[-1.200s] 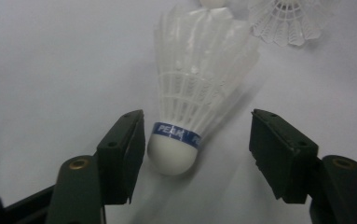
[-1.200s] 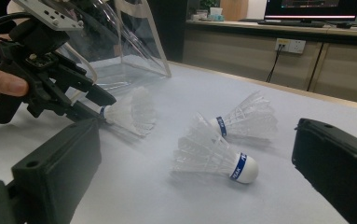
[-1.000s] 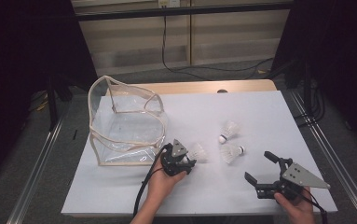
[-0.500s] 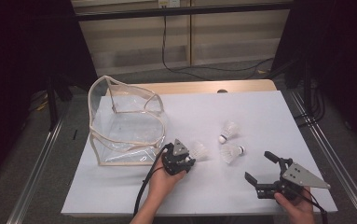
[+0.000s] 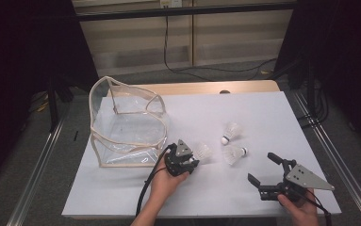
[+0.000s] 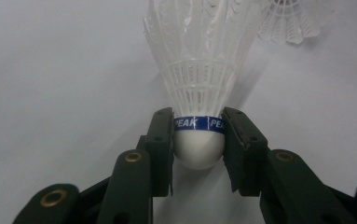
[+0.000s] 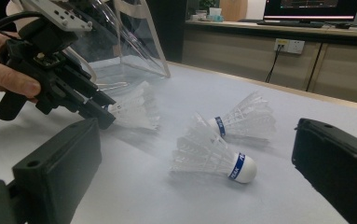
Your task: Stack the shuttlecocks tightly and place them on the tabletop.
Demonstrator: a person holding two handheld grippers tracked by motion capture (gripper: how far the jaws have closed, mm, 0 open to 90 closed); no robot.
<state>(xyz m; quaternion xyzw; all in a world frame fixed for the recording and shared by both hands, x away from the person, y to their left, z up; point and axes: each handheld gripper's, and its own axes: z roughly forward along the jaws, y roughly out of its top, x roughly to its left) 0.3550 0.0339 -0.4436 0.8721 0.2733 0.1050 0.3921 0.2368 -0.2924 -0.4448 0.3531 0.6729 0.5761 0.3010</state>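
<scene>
We are clamping the left tongs squarely on the white feathered, blue-banded shuttlecock's cork base, keeping the right tongs apart.

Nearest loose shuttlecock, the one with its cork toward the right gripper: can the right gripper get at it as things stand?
Probably yes. The right gripper is open, and the nearest loose shuttlecock lies on bare table ahead of its jaws with nothing between. The left gripper, shut on another shuttlecock, sits off to the side.
</scene>
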